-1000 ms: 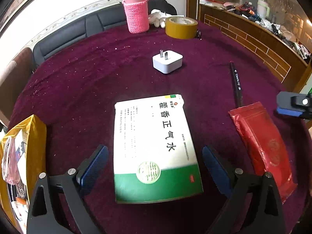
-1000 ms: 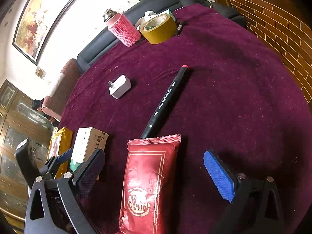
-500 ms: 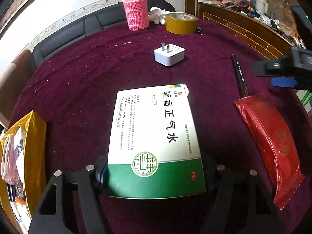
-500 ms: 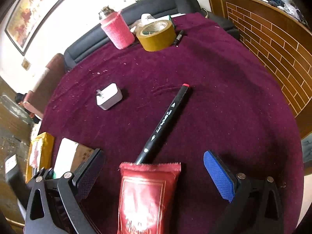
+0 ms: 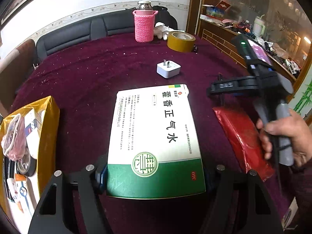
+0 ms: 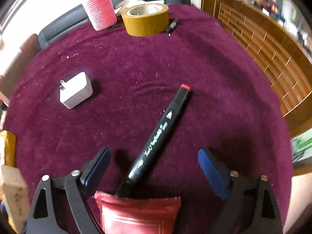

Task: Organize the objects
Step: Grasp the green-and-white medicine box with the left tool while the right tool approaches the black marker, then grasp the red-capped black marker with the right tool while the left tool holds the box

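Contents of the gold box (image 5: 46, 117) at the left table edge include a pink mesh pouch (image 5: 13, 136) and small packets; the box stands open on the maroon tablecloth (image 5: 87, 78).

Left gripper (image 5: 155, 177): both pads are pressed against the 2 long sides of the medicine box (image 5: 154, 136), a white carton with a green band and black Chinese print. The grip sits at the green end. The carton lies between the gold box and the red foil packet (image 5: 239, 136), and it reaches toward the white plug adapter (image 5: 168, 70), which rests with its prongs up near the table centre.

Far table edge: a bottle in a pink knitted sleeve (image 5: 144, 26) stands upright, with a roll of yellow-brown tape (image 5: 181, 41) just beside it on the right. A small dark pen (image 6: 172, 25) lies touching the tape roll's right side.

Right gripper (image 6: 154, 165): the jaws stand apart and are closing. The lower end of a black marker (image 6: 161, 134) with a red cap tip lies between them, and neither blue pad touches it. The marker runs diagonally, red tip pointing away. Its near end lies at the serrated top edge of the red foil packet; whether it goes under or over that edge cannot be told.

Right hand (image 5: 282, 136): in the left wrist view it grasps the grey handle of the right gripper above the red foil packet.
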Motion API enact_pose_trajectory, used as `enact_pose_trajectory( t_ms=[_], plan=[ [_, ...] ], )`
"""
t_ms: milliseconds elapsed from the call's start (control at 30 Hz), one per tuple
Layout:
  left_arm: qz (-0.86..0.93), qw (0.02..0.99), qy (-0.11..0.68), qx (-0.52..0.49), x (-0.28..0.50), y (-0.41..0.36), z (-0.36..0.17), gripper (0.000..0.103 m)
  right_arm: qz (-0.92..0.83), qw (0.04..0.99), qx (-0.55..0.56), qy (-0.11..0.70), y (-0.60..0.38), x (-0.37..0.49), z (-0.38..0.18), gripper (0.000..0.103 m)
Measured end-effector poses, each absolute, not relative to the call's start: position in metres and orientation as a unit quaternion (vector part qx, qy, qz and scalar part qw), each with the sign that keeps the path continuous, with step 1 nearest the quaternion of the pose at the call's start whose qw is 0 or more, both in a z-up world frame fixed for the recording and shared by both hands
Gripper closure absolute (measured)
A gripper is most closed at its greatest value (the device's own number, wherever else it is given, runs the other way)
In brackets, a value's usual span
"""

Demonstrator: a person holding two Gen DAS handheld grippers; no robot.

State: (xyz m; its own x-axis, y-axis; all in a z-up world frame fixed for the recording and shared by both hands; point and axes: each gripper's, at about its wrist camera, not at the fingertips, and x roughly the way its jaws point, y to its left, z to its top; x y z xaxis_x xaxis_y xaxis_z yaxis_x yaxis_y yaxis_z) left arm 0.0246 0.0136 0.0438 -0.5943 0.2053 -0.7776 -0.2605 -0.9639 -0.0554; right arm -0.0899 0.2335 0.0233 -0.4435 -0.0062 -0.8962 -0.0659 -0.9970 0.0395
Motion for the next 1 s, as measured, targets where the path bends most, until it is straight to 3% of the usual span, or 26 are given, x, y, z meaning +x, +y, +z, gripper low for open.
enact_pose_trajectory(
  t_ms=[100, 233, 267, 300, 333, 833, 933, 1000],
  plan=[
    [0.893, 0.129, 0.030, -0.429, 0.031, 0.010, 0.044, 0.033, 0.853, 0.023, -0.521, 0.014, 0.228, -0.089, 0.024, 0.027],
    [0.894, 0.129, 0.028, -0.429, 0.039, 0.007, 0.040, 0.033, 0.855, 0.014, -0.518, -0.003, 0.224, -0.089, 0.025, 0.028],
    [0.894, 0.126, 0.029, -0.429, 0.039, 0.006, 0.038, 0.033, 0.854, 0.015, -0.520, -0.003, 0.226, -0.090, 0.024, 0.023],
    [0.893, 0.124, 0.027, -0.432, 0.039, 0.005, 0.035, 0.033, 0.850, 0.024, -0.526, -0.002, 0.230, -0.091, 0.022, 0.008],
    [0.891, 0.124, 0.023, -0.436, 0.039, 0.004, 0.032, 0.033, 0.843, 0.035, -0.537, 0.005, 0.236, -0.095, 0.017, 0.000],
    [0.876, 0.122, -0.008, -0.467, 0.036, -0.006, 0.003, 0.032, 0.831, 0.029, -0.555, -0.004, 0.232, -0.095, 0.021, 0.002],
    [0.874, 0.123, 0.003, -0.470, 0.035, -0.002, 0.002, 0.022, 0.834, 0.007, -0.551, -0.019, 0.216, -0.090, 0.029, 0.031],
    [0.872, 0.130, 0.005, -0.471, 0.032, 0.002, 0.001, 0.015, 0.831, -0.006, -0.556, -0.015, 0.203, -0.089, 0.032, 0.071]
  ],
)
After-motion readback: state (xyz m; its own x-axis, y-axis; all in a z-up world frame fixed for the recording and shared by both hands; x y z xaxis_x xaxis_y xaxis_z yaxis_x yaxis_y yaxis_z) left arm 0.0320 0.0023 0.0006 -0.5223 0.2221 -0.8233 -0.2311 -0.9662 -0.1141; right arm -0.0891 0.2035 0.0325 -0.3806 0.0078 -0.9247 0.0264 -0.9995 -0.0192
